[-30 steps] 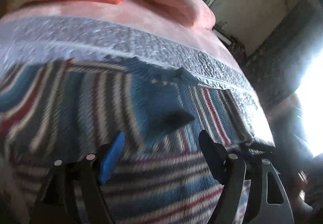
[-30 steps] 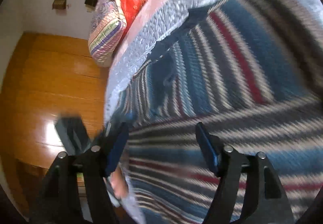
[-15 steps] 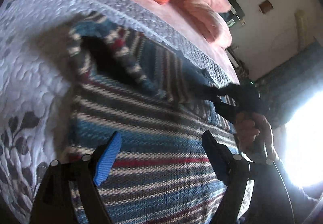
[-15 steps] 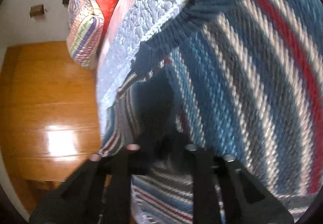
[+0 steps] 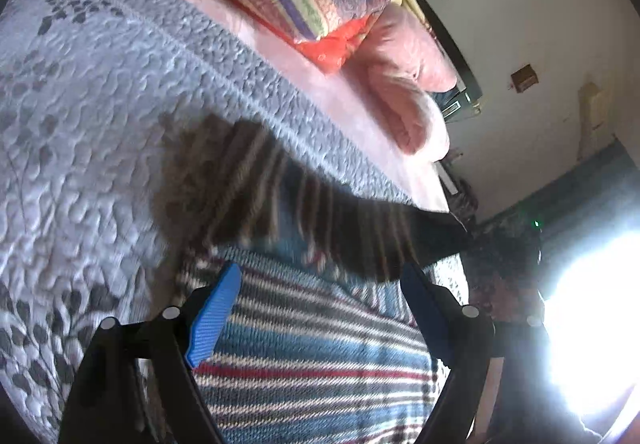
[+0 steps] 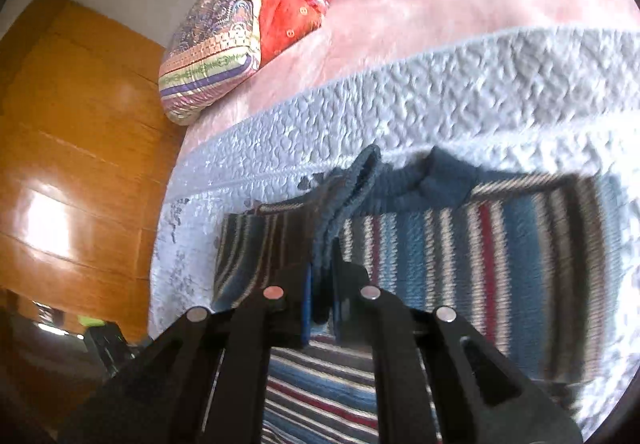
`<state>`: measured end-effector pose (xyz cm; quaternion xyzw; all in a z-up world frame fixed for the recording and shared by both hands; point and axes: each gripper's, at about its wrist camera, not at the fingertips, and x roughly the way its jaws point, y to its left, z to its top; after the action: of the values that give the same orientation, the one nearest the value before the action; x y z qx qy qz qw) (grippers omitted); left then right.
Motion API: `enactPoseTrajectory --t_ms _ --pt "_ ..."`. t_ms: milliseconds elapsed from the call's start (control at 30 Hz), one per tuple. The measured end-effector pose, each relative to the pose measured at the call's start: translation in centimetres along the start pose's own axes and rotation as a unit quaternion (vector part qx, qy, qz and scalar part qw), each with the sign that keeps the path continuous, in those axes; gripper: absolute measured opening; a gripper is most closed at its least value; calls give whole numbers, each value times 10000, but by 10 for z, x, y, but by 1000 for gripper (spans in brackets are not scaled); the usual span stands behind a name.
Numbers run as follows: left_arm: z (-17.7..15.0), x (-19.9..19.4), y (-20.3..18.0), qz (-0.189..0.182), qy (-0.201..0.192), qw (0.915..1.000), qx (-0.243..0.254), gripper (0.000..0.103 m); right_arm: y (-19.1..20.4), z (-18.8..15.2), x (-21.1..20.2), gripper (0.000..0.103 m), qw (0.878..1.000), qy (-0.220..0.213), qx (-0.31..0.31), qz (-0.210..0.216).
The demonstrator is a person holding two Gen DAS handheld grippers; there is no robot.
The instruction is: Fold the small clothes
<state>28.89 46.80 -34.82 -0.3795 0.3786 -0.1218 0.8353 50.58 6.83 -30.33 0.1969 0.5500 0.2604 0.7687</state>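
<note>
Your striped knit sweater (image 6: 500,244), blue, white, grey and red, lies on the bed's quilted bedspread (image 6: 460,99). Your right gripper (image 6: 320,308) pinches its blue ribbed edge; your left gripper (image 5: 320,308) hovers spread above it.

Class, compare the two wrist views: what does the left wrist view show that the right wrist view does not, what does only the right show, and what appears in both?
Only the left wrist view shows the open left gripper above the striped sweater, and a bright window.

Only the right wrist view shows the right gripper shut on the sweater's blue edge, and a wooden wardrobe.

Both show the sweater, grey quilt, pink sheet and patterned pillow.
</note>
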Motion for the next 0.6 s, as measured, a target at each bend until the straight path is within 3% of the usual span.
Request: enactPoseTrajectory --t_ms 167,400,600 --pt "20 15 1 -124 44 9998 -116 82 -19 -5 -19 6 9998 -41 -51 -181" --pt "37 74 5 -226 549 9981 -153 82 -83 -37 5 6 9986 170 368 -342" --pt "39 128 11 210 1021 9945 96 82 -125 -58 38 8 9966 301 635 -432"
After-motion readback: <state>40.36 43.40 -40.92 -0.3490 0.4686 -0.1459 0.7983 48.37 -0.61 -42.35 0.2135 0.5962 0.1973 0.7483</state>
